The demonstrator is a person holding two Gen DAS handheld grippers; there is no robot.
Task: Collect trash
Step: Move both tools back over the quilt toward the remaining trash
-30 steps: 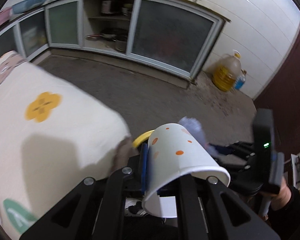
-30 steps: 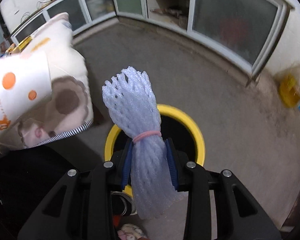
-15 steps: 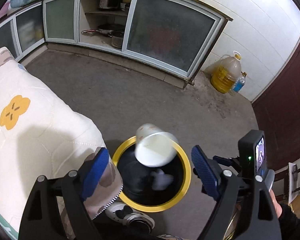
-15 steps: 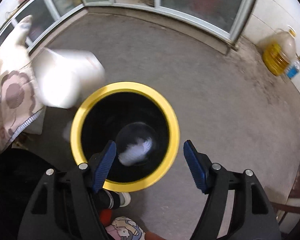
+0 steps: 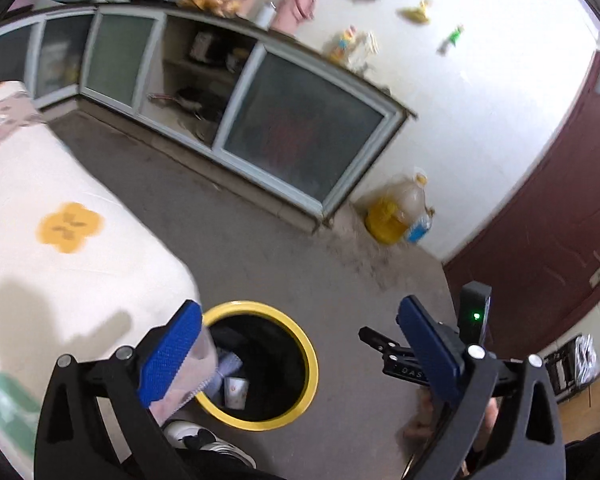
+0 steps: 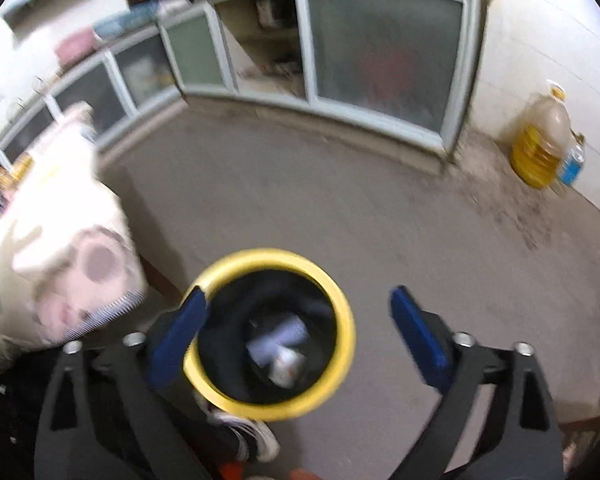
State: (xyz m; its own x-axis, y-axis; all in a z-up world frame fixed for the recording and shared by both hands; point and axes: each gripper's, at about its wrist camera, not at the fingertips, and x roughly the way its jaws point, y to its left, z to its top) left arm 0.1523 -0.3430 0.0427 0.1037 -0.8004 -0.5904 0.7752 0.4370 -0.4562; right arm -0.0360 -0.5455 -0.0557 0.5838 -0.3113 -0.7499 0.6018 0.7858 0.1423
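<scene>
while both grippers' fingers (image 5: 168,360) open empty | round yellow-rimmed bin (image 5: 310,364) | paper cup (image 5: 235,391), foam net (image 6: 276,338) inside

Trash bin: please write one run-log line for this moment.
bin: cup, foam net inside | left gripper: opening, empty | right gripper: opening, empty

The only lettering that shows is a row of pale capitals, seemingly "DAS" before it is cut off, on the black body of the right hand-held gripper (image 5: 410,372) in the left wrist view; print on the paper cup (image 5: 235,391) and oil jug (image 5: 396,212) is too blurred to read.
</scene>
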